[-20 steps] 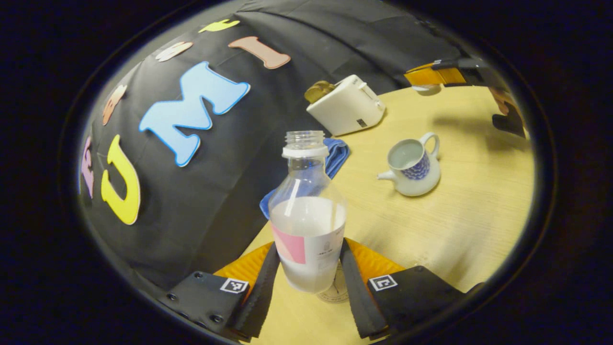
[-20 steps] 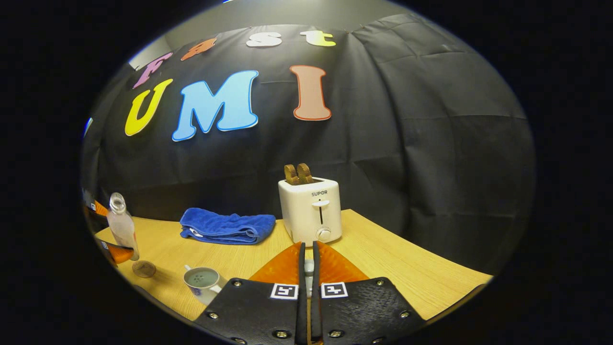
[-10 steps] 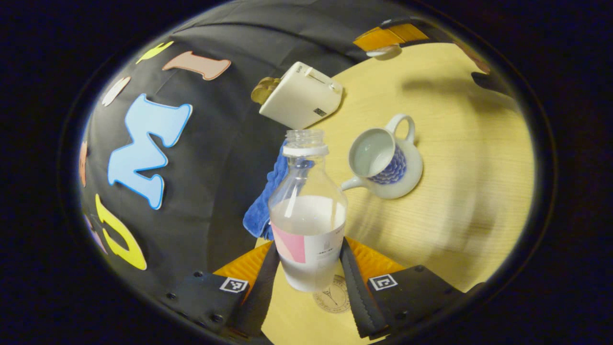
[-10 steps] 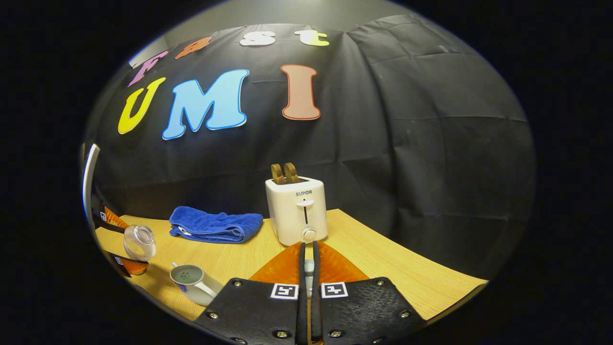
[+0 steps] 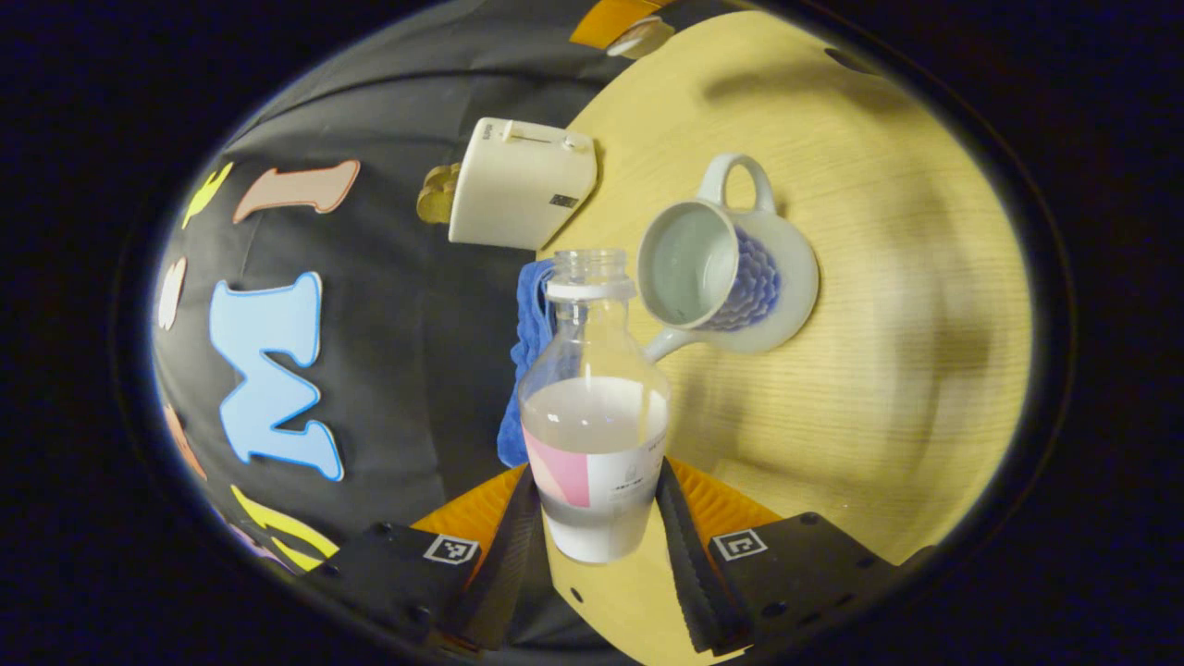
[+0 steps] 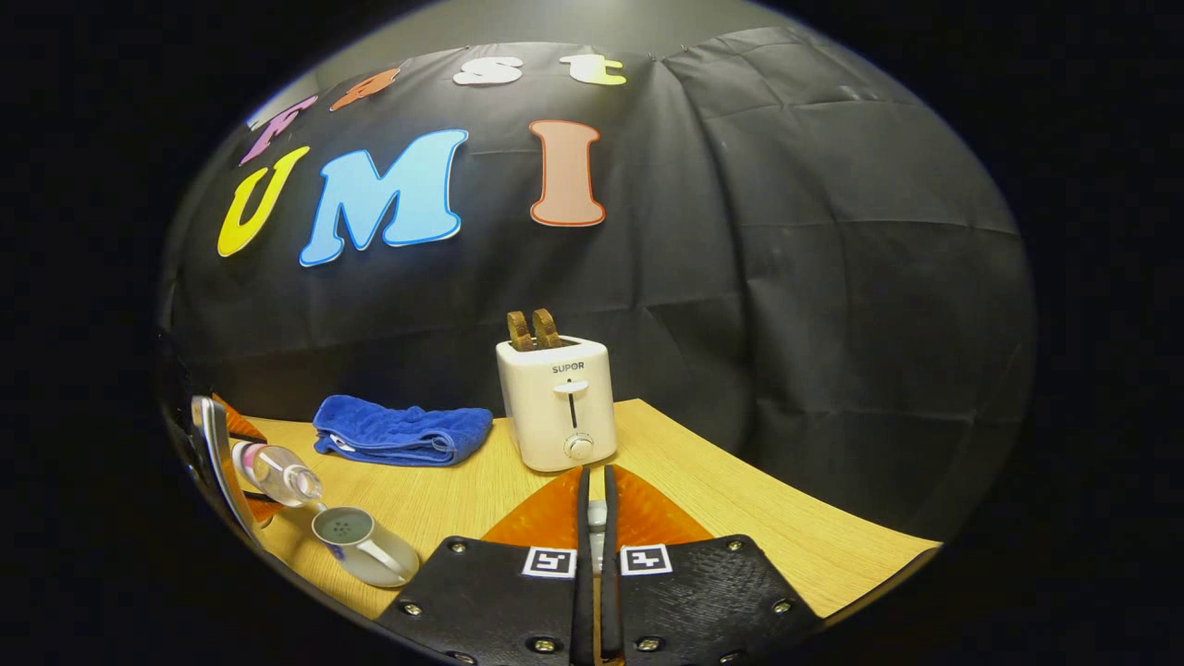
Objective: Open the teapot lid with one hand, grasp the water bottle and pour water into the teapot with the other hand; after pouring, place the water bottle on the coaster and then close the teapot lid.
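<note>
Water bottle (image 5: pixel 593 407), uncapped and partly filled with a cloudy liquid, sits between the two fingers of the left hand-held gripper (image 5: pixel 598 541), which press on its lower labelled part from both sides. In the left gripper view its open mouth is just beside the rim of the teapot (image 5: pixel 726 261), a white pot with a blue scale pattern, a loop handle and a spout; the pot has no lid on it and stands on the wooden counter (image 5: pixel 888 370). In the right gripper view the bottle (image 6: pixel 276 472) is tilted strongly, with its neck pointing down toward the open top of the teapot (image 6: pixel 363 547); I cannot tell if water is running out.

The right hand-held gripper (image 6: pixel 597 518) has its fingers almost closed, with only a thin slit between them, and a small pale thing (image 6: pixel 598 520) sits in that slit; what it is cannot be told from this view. In the left gripper view this gripper holds a small white rounded piece (image 5: pixel 640 37) at the top edge.

Behind the teapot lie a folded blue towel (image 6: pixel 402 431) and a white toaster (image 6: pixel 556 400) with two brown slices (image 6: pixel 531 329) standing up in its slots, both near the black cloth wall (image 6: pixel 786 277).
</note>
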Demonstrator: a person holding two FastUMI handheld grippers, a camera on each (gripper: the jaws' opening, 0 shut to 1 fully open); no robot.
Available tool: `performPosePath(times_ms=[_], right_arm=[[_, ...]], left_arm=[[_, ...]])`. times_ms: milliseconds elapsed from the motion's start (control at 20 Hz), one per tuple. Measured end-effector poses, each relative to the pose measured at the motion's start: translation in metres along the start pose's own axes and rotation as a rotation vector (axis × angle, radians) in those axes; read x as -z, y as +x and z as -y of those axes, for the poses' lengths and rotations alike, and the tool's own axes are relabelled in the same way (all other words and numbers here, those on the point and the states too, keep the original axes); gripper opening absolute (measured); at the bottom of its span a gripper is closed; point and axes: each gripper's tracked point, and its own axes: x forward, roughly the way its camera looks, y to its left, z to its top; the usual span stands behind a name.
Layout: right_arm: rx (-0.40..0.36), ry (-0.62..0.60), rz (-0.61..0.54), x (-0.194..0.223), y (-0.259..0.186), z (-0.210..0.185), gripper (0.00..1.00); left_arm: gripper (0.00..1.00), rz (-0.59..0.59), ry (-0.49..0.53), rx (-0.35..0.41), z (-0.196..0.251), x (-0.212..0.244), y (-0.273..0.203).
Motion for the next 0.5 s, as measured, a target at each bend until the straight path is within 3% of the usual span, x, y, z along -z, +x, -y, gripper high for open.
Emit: performPosePath(times_ms=[500], right_arm=[[-0.013,0.009,0.007,-0.0038,-0.0034,-0.0047,0.03]], left_arm=[[0.80,-0.056,0.228,-0.027,0.0003,-0.0064,-0.0064]])
